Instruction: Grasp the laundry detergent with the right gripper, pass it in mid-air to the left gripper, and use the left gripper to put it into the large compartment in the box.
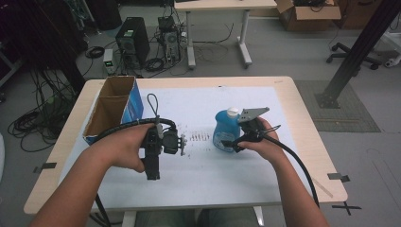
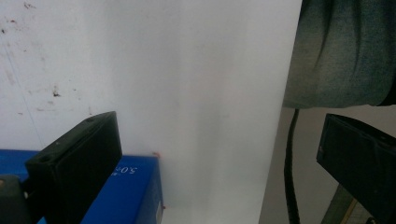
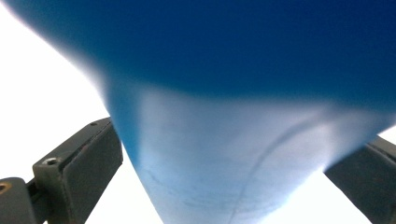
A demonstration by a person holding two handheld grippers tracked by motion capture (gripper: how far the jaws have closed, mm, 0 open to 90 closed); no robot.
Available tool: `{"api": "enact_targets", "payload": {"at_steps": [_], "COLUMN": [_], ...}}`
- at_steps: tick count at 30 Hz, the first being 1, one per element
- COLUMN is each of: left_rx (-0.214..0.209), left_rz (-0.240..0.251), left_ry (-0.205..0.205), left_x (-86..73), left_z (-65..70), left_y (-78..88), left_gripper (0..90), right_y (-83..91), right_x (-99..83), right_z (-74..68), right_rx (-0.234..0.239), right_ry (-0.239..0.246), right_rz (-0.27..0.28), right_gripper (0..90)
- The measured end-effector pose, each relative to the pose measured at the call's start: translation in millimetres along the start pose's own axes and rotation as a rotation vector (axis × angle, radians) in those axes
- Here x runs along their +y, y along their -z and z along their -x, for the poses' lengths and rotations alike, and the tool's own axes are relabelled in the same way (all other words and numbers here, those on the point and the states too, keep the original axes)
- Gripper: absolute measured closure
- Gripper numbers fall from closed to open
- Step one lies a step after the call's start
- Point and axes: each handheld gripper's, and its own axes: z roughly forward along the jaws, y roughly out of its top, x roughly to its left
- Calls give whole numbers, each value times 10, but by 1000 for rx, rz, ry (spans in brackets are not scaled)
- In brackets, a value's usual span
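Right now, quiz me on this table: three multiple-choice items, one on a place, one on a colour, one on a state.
1. Where does the cardboard box stand on the table?
A. at its far left
B. at its near right corner
C. in the middle of its front edge

2. What colour is the cap of the blue bottle?
A. red
B. white
C. black

3. How does the left tool stand?
A. shut on the bottle
B. shut on the box
C. open, holding nothing

Answers:
1 A, the high view shows the box by the left edge, toward the far side.
2 B, a white cap tops the bottle.
3 C, the left gripper view shows its jaws wide apart over the white mat; it is the right tool that brackets the bottle.
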Motion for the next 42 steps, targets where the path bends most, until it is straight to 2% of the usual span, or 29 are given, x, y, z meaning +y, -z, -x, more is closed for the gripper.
{"api": "enact_targets", "payload": {"at_steps": [8, 24, 28, 31, 42], "left_rx": [1, 1, 3, 2, 1], "left_rz": [0, 1, 5, 3, 6], "left_ry": [1, -4, -5, -4, -4], "left_x": [0, 8, 8, 8, 10], "left_z": [5, 12, 4, -5, -24], "left_y": [-9, -6, -16, -18, -23], "left_gripper": [4, 4, 4, 4, 4], "right_y": [-26, -58, -65, -77, -88], "right_x": [-37, -116, -134, -154, -162], "right_z": [-14, -18, -31, -40, -42], "right_rx": [-8, -32, -45, -55, -54], "right_ry": [-4, -34, -36, -40, -47], "right_rz": [53, 110, 115, 122, 141], "right_gripper": [17, 19, 35, 89, 133]}}
